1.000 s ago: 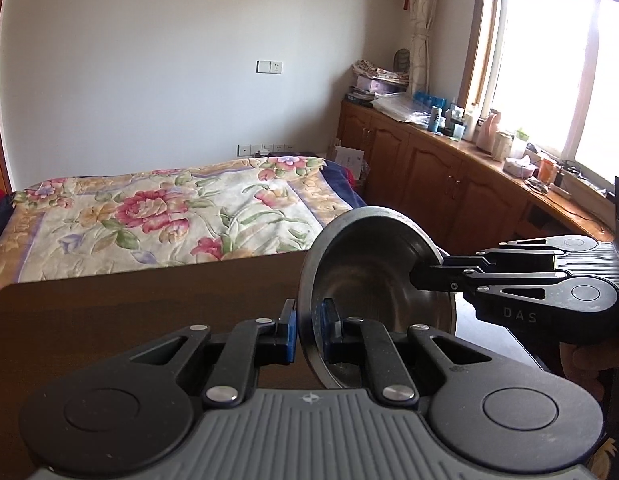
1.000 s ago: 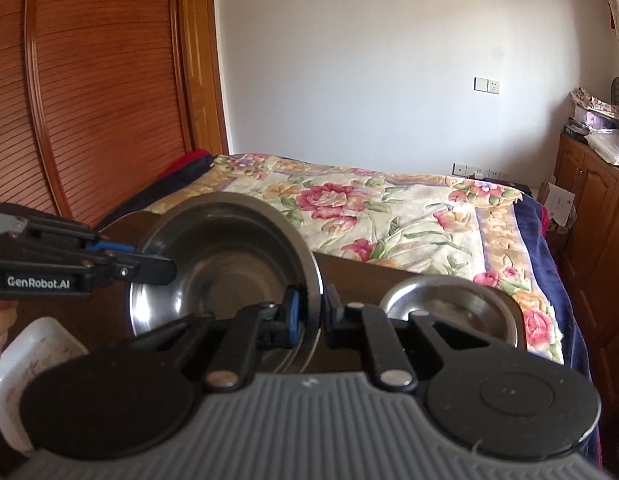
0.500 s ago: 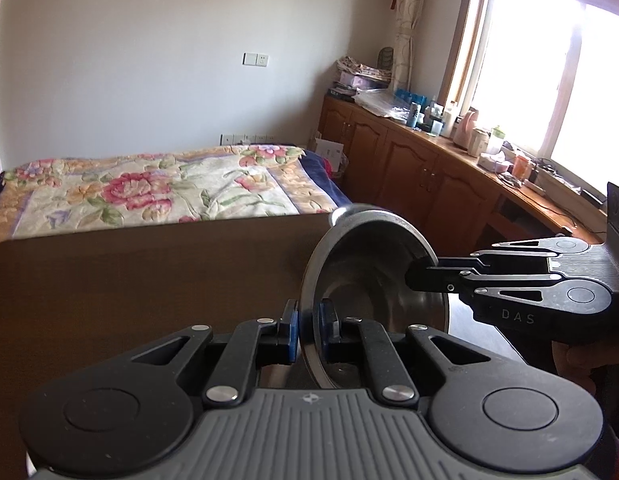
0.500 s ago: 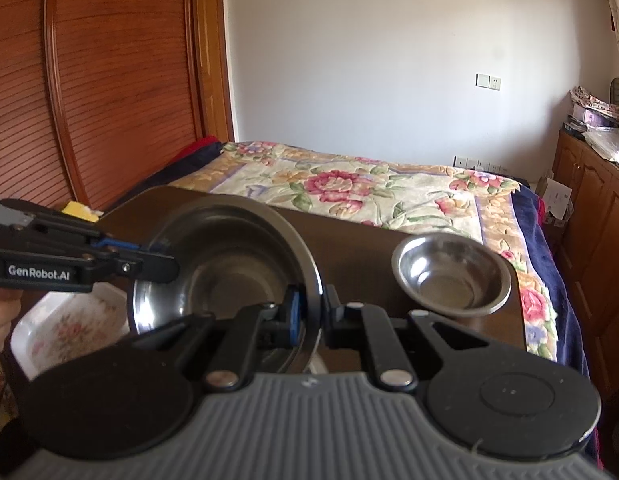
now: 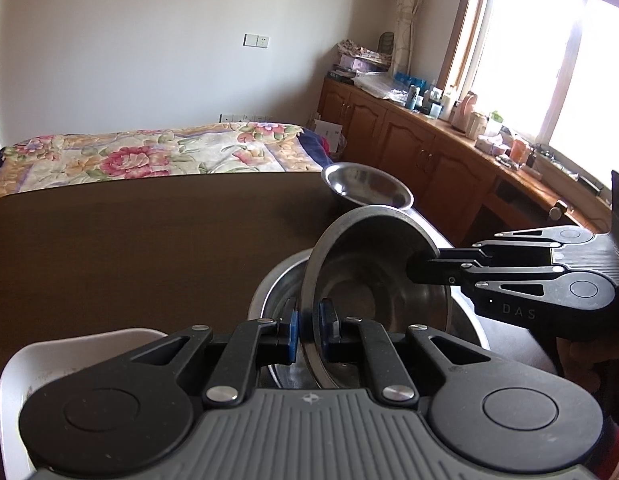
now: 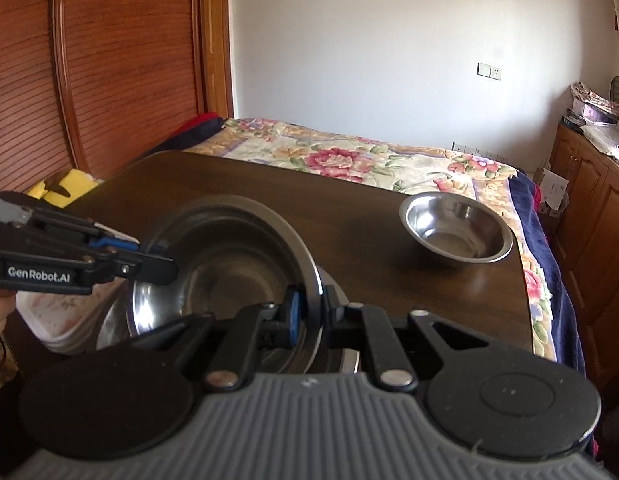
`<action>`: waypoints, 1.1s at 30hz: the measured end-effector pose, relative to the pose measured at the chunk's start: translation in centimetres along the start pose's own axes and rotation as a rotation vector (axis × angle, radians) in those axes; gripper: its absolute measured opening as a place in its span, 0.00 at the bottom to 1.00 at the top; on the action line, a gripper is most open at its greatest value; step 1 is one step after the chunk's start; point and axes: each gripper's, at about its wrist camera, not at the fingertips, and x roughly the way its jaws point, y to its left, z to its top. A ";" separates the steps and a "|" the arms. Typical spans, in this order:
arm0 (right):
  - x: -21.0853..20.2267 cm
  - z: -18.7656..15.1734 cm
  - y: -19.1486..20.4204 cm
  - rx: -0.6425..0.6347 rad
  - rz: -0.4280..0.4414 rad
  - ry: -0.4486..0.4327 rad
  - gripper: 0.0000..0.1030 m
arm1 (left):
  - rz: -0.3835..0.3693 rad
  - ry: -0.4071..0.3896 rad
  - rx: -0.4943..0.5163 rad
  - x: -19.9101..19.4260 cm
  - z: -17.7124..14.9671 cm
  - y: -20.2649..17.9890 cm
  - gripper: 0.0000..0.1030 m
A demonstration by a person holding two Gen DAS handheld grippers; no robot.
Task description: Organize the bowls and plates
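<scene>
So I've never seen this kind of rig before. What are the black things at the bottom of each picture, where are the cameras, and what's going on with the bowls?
There is no robot here: a person holds a pair of hand-held tongs in each hand, and a fisheye camera on each looks forward along its fingers. One picture is from the left tongs, the other from the right tongs. Each view shows the other pair reaching in from the side. Both pairs are shut on the rim of one steel bowl, held tilted over a larger steel bowl on the dark table. A smaller steel bowl sits near the far corner, and a white floral dish lies at the left.
</scene>
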 end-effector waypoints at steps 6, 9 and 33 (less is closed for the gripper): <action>0.2 -0.6 0.4 -0.023 -0.011 0.008 0.13 | 0.012 0.008 0.017 0.3 -0.7 0.1 0.11; 0.4 -0.8 0.4 -0.019 -0.013 0.013 0.13 | 0.019 0.008 0.027 0.5 -0.9 0.0 0.11; 0.8 -1.4 0.8 -0.021 -0.016 0.015 0.14 | 0.061 -0.011 0.079 0.8 -1.4 -0.4 0.12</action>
